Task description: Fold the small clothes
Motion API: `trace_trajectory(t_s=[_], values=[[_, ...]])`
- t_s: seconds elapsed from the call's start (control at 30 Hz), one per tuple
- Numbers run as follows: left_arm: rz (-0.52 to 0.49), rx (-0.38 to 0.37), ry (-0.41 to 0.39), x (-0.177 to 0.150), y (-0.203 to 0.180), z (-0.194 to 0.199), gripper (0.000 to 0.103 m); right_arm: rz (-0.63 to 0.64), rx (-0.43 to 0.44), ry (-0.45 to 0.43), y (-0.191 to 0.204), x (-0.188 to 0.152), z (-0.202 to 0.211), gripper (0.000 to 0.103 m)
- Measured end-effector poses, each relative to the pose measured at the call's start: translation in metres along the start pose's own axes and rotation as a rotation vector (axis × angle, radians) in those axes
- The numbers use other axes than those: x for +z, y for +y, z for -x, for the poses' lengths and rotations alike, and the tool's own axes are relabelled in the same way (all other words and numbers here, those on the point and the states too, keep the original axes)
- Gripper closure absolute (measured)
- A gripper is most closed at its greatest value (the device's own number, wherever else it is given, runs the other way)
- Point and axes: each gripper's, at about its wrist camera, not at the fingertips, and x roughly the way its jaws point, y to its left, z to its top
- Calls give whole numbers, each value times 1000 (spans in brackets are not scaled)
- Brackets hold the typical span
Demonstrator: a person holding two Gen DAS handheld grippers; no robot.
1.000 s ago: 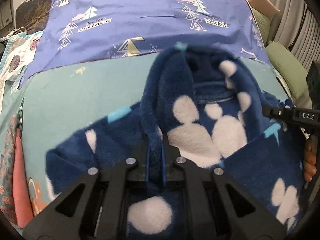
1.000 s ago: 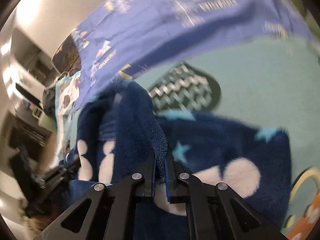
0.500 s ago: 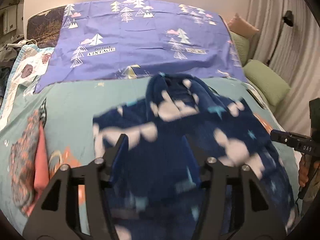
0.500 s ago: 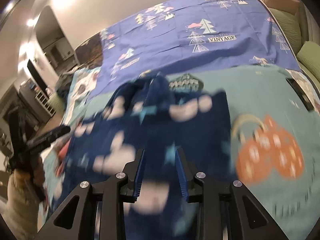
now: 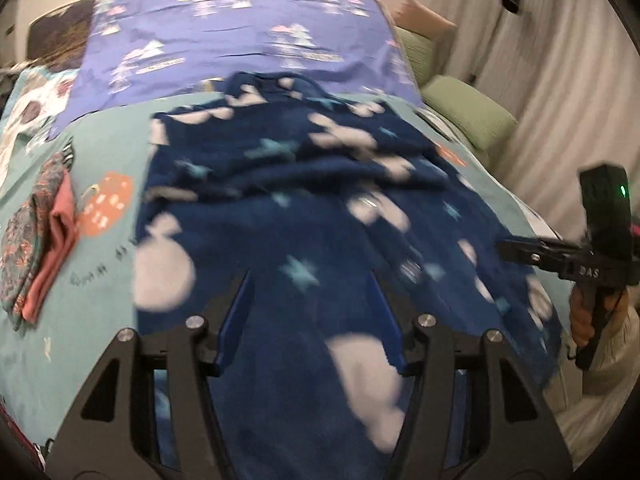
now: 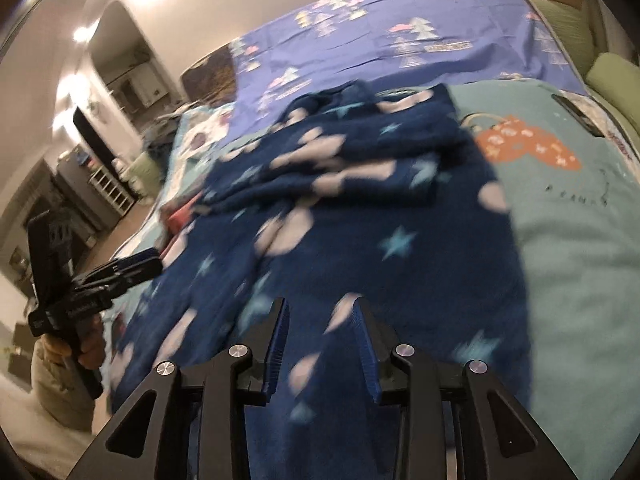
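Observation:
A navy fleece garment [image 5: 320, 208] with white blobs and pale blue stars lies spread on the teal bed sheet [image 5: 104, 128], its far part folded back over itself. My left gripper [image 5: 310, 280] hovers open above the near end of the fleece, nothing between its fingers. In the right wrist view the same garment [image 6: 360, 200] stretches away from my right gripper [image 6: 320, 304], whose jaws are opening and hold nothing. Each gripper shows in the other's view: the right gripper [image 5: 560, 256] at the garment's right edge, the left gripper [image 6: 132, 268] at its left edge.
A folded pile of patterned and pink clothes [image 5: 36, 240] lies at the bed's left side. A purple sheet with tree prints [image 5: 240, 40] covers the far half. Green pillows [image 5: 468, 112] and curtains [image 5: 560, 80] are on the right. A dark flat object [image 6: 576, 114] rests near the right edge.
Both grippers were shut on the fleece a second ago; they have let go, opened and drawn back toward the near edge. The garment has dropped and lies flat.

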Motion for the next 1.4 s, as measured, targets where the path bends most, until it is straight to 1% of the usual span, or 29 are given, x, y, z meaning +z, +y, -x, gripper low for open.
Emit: trace_trajectory(t_s=[0.1,0.2,0.33,0.47,0.67,0.8,0.83,0.9,0.97,1.03,1.07,1.1,1.13,1.17,1.23,1.3,1.37,1.4], values=[[-40,-82,21,-22,-28,7,44,36,63,15,23,-19,2,70],[-98,-121,46,-41,-54,9,44,67,78,33,40,-36,3,70],[-152,-120,74,-63,-75,12,44,68,81,35,48,-54,8,70],[-159,-136,69,-77,-87,20,44,81,50,10,55,-77,20,70],[-161,-106,62,-103,-99,31,44,47,43,-9,53,-110,32,70],[-163,-121,45,-118,-105,44,44,84,42,-11,59,-128,39,69],[-170,-129,46,-122,-107,46,44,101,50,-10,61,-132,40,68],[-187,-129,51,-129,-110,48,44,132,63,-4,66,-138,40,59],[-202,-113,65,-136,-112,45,44,156,77,-1,69,-143,39,58],[-206,-71,84,-140,-113,36,44,169,85,10,73,-147,37,58],[-209,-51,91,-142,-112,31,58,173,81,13,73,-147,34,58],[-206,-38,94,-142,-111,27,68,174,78,14,74,-148,33,58],[-189,-37,98,-141,-107,26,82,176,75,14,74,-148,32,58],[-157,-49,99,-138,-103,27,86,179,73,12,75,-148,32,58],[-97,-95,86,-132,-93,36,88,204,69,7,79,-150,34,54],[-59,-139,67,-127,-85,46,88,251,73,5,86,-154,35,41],[-34,-198,44,-123,-82,56,88,294,65,9,93,-157,32,35],[-25,-221,38,-121,-82,59,88,322,44,12,98,-159,28,35]])
